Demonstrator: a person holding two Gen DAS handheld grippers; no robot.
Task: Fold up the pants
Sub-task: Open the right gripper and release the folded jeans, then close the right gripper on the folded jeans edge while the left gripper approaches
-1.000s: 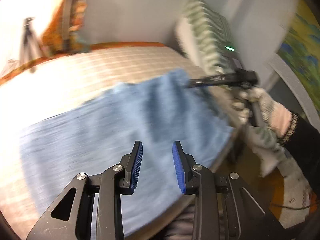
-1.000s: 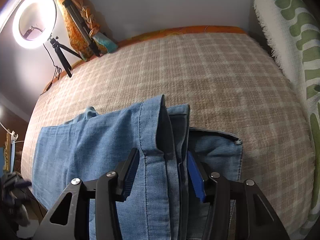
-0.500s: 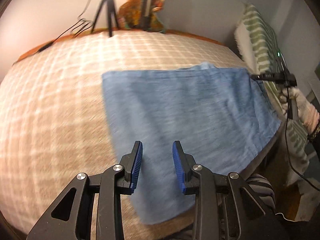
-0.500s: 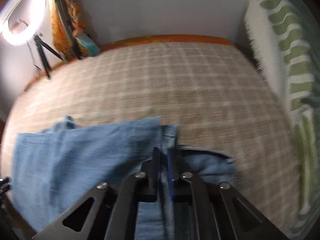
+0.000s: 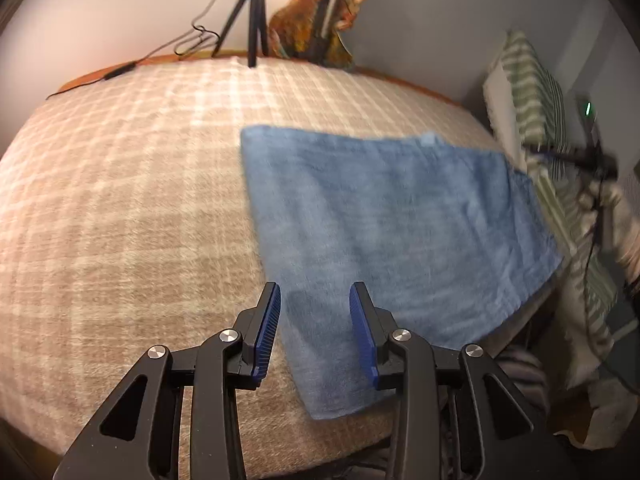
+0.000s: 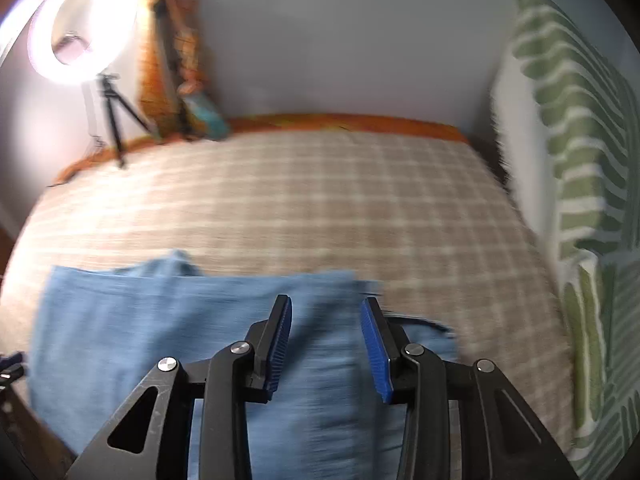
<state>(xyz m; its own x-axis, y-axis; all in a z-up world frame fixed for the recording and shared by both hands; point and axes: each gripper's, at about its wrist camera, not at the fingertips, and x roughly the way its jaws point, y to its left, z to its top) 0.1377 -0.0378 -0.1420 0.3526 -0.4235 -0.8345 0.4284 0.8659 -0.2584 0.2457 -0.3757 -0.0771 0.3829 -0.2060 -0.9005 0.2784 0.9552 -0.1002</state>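
Near you first: your right gripper [image 6: 326, 344] has just let go. Half a sec ago its jaws were pinched tight on the pants' [image 6: 168, 332] right-hand edge; now they've been opening and stand spread w/ nothing pinched, denim only below and beyond them, not pressed by the pads. So the fold you carried over looks dropped: that half reads as laid down, and the pants now lie as a flat blue rectangle at the near edge of the plaid bed [image 6: 320, 200], w/ a lower layer poking out at the right end. Your left gripper [image 5: 316, 326] has swung round in the last sec to face the pants' left end; its jaws have opened a touch more, spread, empty. In the left view the pants [image 5: 392, 232] start right between and past those tips, the short left edge running just by the left pad, cloth stretching away to the right toward the green-striped throw [image 5: 536, 92]. Farther off: bare bedspread, then the ring light [image 6: 82, 24] on its tripod by the far wall. Judgement: next fold prob. starts from this left end; blur hides finer creases.
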